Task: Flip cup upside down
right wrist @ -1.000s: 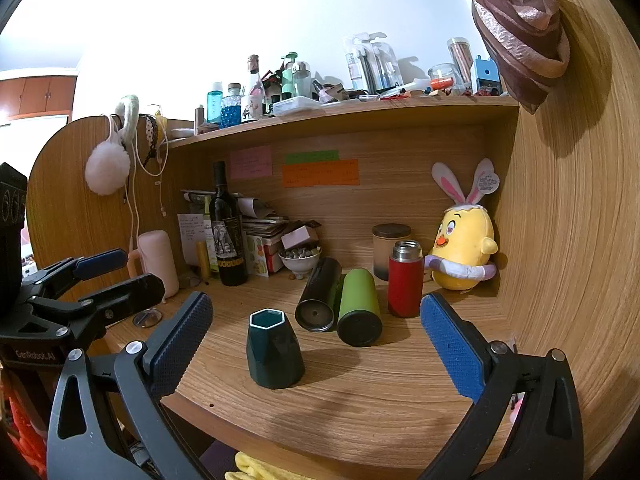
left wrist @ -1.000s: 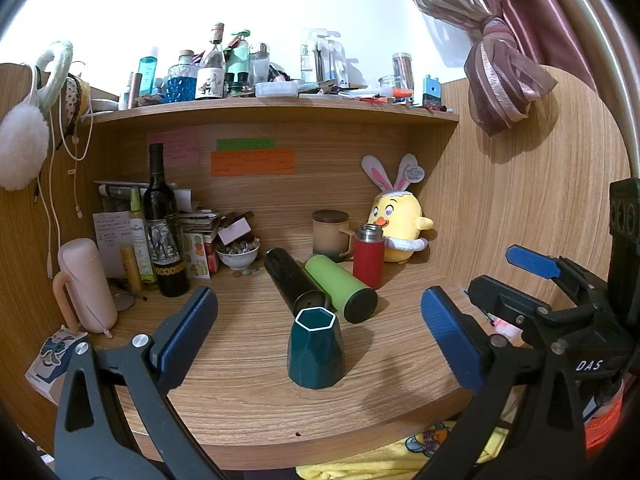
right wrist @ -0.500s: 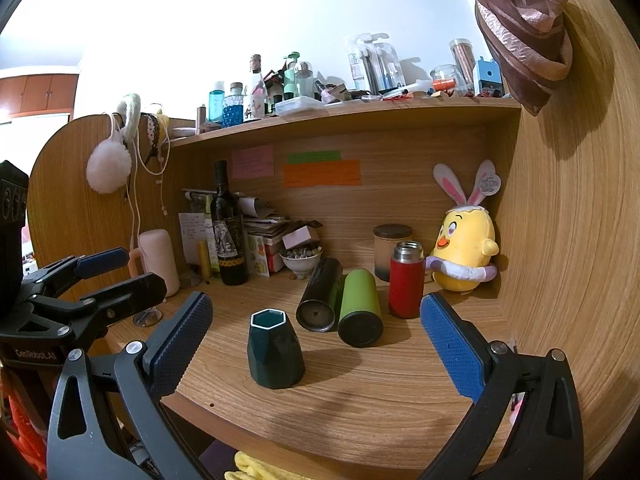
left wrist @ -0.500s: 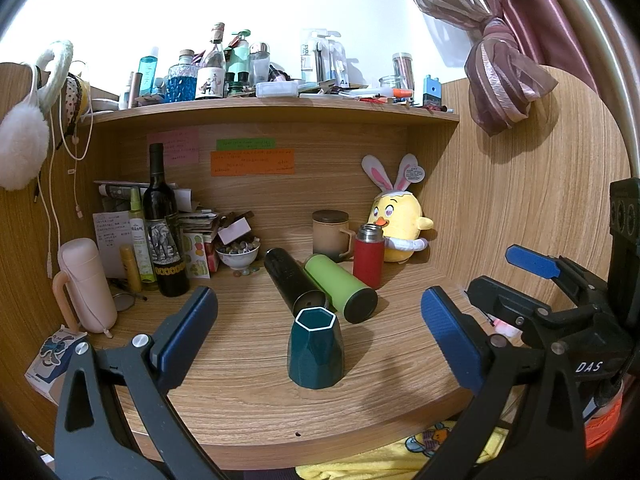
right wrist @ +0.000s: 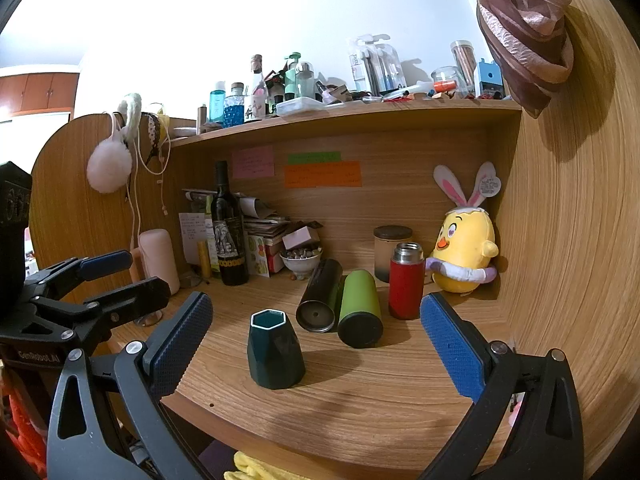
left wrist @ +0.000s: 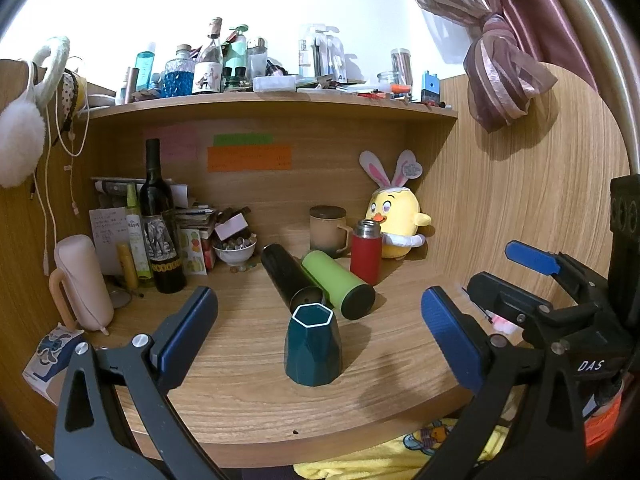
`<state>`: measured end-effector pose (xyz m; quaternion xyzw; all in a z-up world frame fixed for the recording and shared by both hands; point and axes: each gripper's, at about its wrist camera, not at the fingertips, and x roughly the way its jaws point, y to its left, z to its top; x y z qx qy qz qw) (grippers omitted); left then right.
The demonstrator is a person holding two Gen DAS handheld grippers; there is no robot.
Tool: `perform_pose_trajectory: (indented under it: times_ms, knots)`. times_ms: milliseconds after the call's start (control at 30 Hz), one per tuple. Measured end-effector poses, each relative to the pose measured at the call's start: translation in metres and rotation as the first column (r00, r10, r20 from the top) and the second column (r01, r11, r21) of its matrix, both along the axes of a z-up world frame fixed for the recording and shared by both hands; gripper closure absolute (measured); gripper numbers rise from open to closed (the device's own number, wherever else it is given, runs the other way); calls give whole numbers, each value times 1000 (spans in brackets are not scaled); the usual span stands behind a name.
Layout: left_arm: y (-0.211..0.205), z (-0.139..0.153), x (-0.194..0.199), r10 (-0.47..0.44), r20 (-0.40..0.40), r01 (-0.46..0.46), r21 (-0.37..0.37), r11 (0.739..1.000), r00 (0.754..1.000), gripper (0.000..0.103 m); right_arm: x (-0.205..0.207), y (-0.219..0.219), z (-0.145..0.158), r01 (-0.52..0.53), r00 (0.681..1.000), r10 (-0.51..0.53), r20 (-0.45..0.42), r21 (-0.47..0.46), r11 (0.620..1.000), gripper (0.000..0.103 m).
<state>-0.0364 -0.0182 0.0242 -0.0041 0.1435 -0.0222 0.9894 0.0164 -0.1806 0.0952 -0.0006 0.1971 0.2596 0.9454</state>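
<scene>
A dark teal faceted cup (left wrist: 313,350) with a hexagonal white-edged rim stands on the wooden desk (left wrist: 248,400), its narrow open end up. It also shows in the right wrist view (right wrist: 274,352). My left gripper (left wrist: 320,332) is open and empty, with the cup just beyond and between its fingers. My right gripper (right wrist: 316,340) is open and empty, and the cup stands nearer its left finger. Each gripper shows at the edge of the other's view.
Just behind the cup lie a black flask (left wrist: 290,280) and a green flask (left wrist: 340,284). A red thermos (left wrist: 366,252), a lidded mug (left wrist: 328,228) and a yellow plush chick (left wrist: 396,220) stand behind. A wine bottle (left wrist: 160,224), a small bowl (left wrist: 234,248) and a pink bottle (left wrist: 82,284) are at left.
Almost nothing has moved. The right wrist view has crept slightly closer to the desk. Both grippers stay open and the cup stands in the same place.
</scene>
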Motion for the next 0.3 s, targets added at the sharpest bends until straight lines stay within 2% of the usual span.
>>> perform_pose_trajectory:
  times_ms: [300]
  knots:
    - [2,-2,2,-14,-12,14,-15,1000,1000,0,0,0,-1,-2,1000,2,-1,1,1000,0]
